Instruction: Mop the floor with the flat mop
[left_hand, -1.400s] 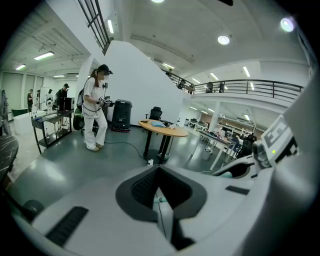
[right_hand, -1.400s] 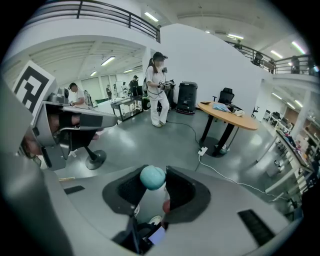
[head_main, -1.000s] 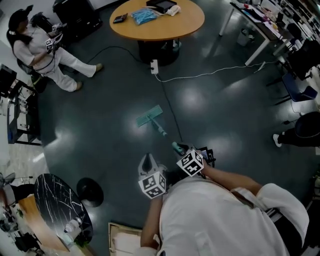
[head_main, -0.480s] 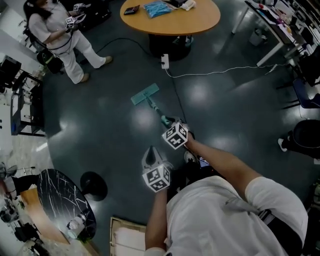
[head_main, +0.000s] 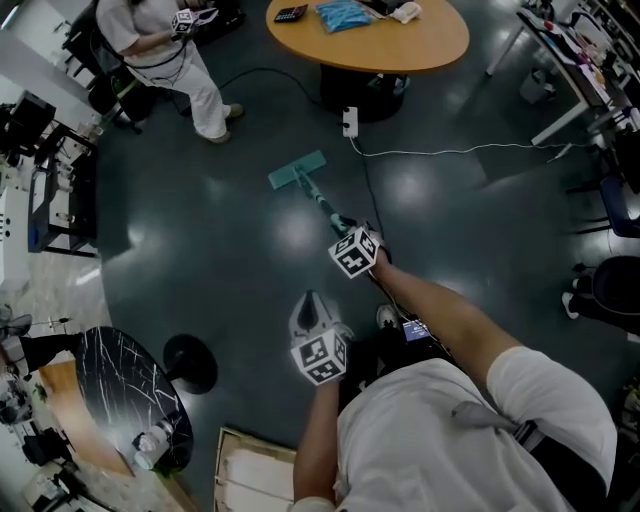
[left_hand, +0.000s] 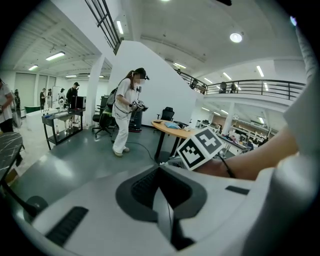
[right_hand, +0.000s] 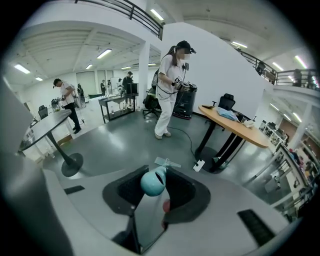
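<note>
The flat mop lies with its teal head (head_main: 297, 171) flat on the dark floor, its handle (head_main: 322, 205) slanting back toward me. My right gripper (head_main: 345, 232) is shut on the handle's upper end, arm stretched forward. In the right gripper view the rounded teal handle end (right_hand: 153, 182) sits between the jaws of the right gripper (right_hand: 150, 202), and the mop head (right_hand: 167, 162) shows small on the floor beyond. My left gripper (head_main: 310, 308) hangs close to my body, shut and holding nothing. In its own view the left gripper (left_hand: 163, 207) has its jaws pressed together.
A round wooden table (head_main: 400, 52) stands beyond the mop, with a power strip (head_main: 350, 122) and a white cable (head_main: 450, 150) on the floor near it. A person in white (head_main: 165, 45) stands far left. A black round table (head_main: 120, 400) and its base (head_main: 190, 362) are near left. Desks (head_main: 585, 70) line the right.
My right arm has stretched out, pushing the mop head away from me toward the round table. The left gripper has stayed near my body.
</note>
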